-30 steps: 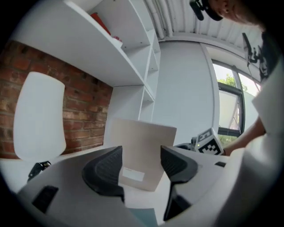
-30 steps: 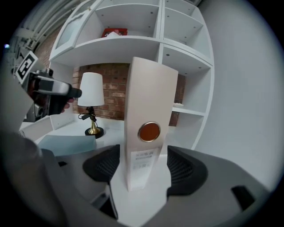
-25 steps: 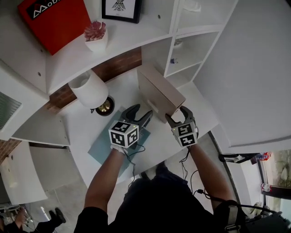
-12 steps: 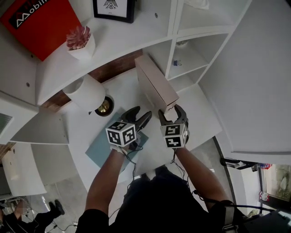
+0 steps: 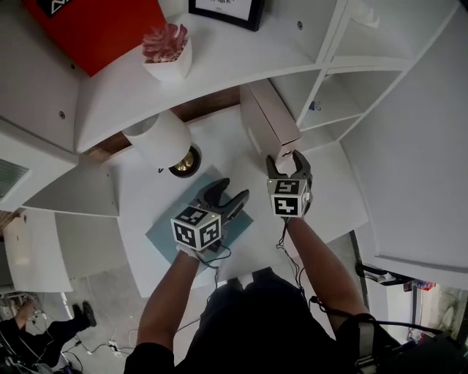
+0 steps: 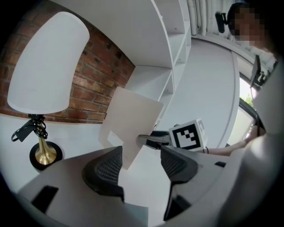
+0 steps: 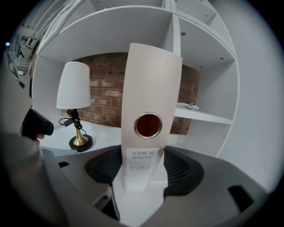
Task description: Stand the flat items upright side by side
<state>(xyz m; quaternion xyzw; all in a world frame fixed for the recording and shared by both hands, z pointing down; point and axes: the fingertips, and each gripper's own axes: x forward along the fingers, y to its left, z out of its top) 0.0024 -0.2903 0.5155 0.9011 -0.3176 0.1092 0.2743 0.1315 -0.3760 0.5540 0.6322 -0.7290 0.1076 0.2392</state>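
A beige binder (image 5: 269,120) stands upright on the white table (image 5: 139,197), its spine facing me, just in front of the shelf unit. My right gripper (image 5: 285,162) is shut on the lower spine; in the right gripper view both pads (image 7: 179,170) press the binder (image 7: 151,97) beside its label and round finger hole. A flat blue-grey folder (image 5: 164,230) lies on the table to the left. Over it hovers my left gripper (image 5: 230,191), open and holding nothing; in the left gripper view its pads (image 6: 104,170) frame the binder (image 6: 133,119) farther off.
A white-shaded lamp (image 5: 162,139) with a brass base (image 5: 186,162) stands on the table left of the binder. White shelf compartments (image 5: 329,88) rise behind it. A potted plant (image 5: 170,55), a red box (image 5: 95,25) and a framed picture (image 5: 230,9) sit on the shelf above.
The binder has swung from a tilt with its broad face showing to standing on edge nearer the shelf, the right gripper moving with it. The left gripper has stayed over the folder.
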